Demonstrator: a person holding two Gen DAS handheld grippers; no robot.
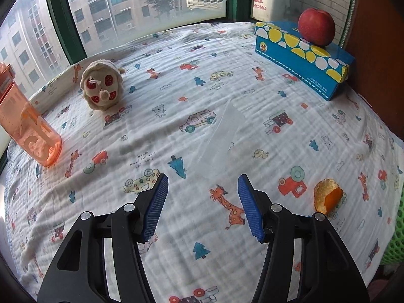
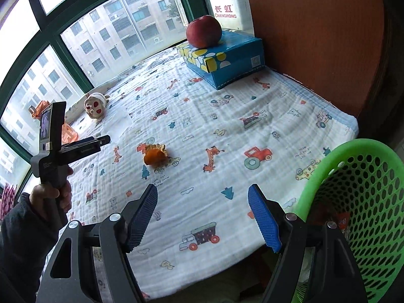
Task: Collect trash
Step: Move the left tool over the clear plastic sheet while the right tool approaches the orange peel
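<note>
Green basket shows fully only beside the right claw; both claws gape empty.

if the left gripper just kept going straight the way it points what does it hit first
Probably the clear plastic wrapper lying flat on the cartoon-print blanket, straight ahead of the open left gripper. The orange peel lies off to its right, out of line. Depth is uncertain.

Crinkled printed cotton blanket, perforated glossy green plastic basket, translucent orange plastic bottle.
</note>
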